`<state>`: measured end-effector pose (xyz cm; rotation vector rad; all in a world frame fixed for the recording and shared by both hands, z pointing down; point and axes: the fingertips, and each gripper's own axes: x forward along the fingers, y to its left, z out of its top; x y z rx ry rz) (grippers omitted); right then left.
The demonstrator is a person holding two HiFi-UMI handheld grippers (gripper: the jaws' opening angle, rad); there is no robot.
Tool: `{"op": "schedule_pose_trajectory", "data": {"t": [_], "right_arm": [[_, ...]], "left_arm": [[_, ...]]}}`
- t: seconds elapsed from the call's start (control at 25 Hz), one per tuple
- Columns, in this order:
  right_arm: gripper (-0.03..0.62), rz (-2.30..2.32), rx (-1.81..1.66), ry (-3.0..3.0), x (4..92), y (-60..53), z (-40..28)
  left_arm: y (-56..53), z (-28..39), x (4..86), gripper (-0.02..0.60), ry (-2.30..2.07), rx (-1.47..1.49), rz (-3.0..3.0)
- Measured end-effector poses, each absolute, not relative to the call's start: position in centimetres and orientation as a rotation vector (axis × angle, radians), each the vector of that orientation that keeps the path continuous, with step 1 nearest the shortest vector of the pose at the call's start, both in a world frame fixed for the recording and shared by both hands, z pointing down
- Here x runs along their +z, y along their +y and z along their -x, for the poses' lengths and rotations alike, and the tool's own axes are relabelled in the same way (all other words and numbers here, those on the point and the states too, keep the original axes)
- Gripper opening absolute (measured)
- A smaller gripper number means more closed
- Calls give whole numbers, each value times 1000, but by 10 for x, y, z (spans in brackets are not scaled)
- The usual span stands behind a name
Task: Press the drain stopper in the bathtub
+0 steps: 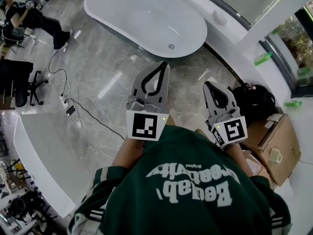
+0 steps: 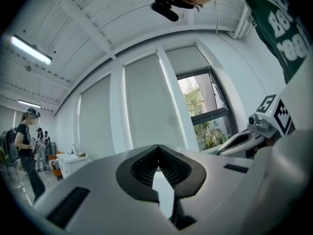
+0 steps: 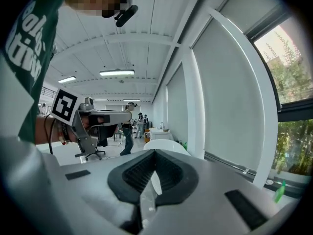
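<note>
**Q:** State of the left claw (image 2: pixel 157 146)?

**A:** Closed. In its own view the two tips meet, and only a narrow slit shows lower down between the ribbed pads. Nothing is held between them.

**Q:** And the right claw (image 3: pixel 155 151)?

**A:** Same finding: tips together, nothing gripped. In the head view both claws are held side by side in front of the person's green sweatshirt (image 1: pixel 195 195). Each has its marker cube nearest the body and its tips pointing away, out over the floor (image 1: pixel 112 82). The two claws are apart and touch nothing.

**Q:** Location of the drain stopper (image 1: pixel 171 46)?

**A:** It is a small round metal fitting in the bottom of the white bathtub (image 1: pixel 137 18), at the end of the basin nearer the person. The bathtub stands on grey marbled tile. The stopper is well apart from both claws, beyond their tips, with open floor between.

**Q:** Surroundings?

**A:**
- On the person's right, a black bag (image 1: pixel 254 102) lies on the floor beside a cardboard box (image 1: pixel 281 141).
- A green bottle (image 1: pixel 263 58) lies on the white ledge by the window.
- On the left, a power strip (image 1: pixel 70 110) with trailing black cables lies on the tile, near an office chair (image 1: pixel 24 89).
</note>
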<state>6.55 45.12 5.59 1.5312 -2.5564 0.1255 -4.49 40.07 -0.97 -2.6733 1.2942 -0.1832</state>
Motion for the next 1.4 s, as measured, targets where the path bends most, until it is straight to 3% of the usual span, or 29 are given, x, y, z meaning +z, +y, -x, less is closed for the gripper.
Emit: {"op": "schedule_pose_trajectory", "data": {"t": [0.52,1.04,1.4], "right_arm": [[14,-1600,117,-2452,35,284,-41],[14,-1552,137,-2427,36,249,-52],[14,-1583,120,-2458,27,160,-43]], "left_arm": [[210,60,-17,9,1174,-181,2652],[160,48,-6,9,1236,-117,2745],[84,66,-3,9,1274,-166,2770]]}}
